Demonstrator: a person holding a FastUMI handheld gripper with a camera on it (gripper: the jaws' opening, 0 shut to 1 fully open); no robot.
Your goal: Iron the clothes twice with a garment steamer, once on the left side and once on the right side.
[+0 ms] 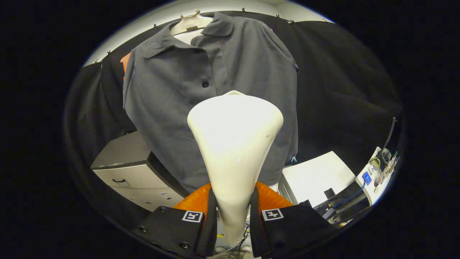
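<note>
Because its neck is clamped between both fingers of the gripper [233, 212], the cream plastic flared steamer head [235, 126] faces the dark grey buttoned shirt [172, 90] hung flat on a pale hanger [189, 22].

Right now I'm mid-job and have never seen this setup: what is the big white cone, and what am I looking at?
The camera rides on a handheld gripper and looks forward along its two fingers. They are shut on the neck of the white cone, which is the steamer head. Just beyond it a grey shirt hangs on a white hanger against the black booth wall. Below the shirt on one side stands a grey drawer cabinet; on the other, a white table.
</note>
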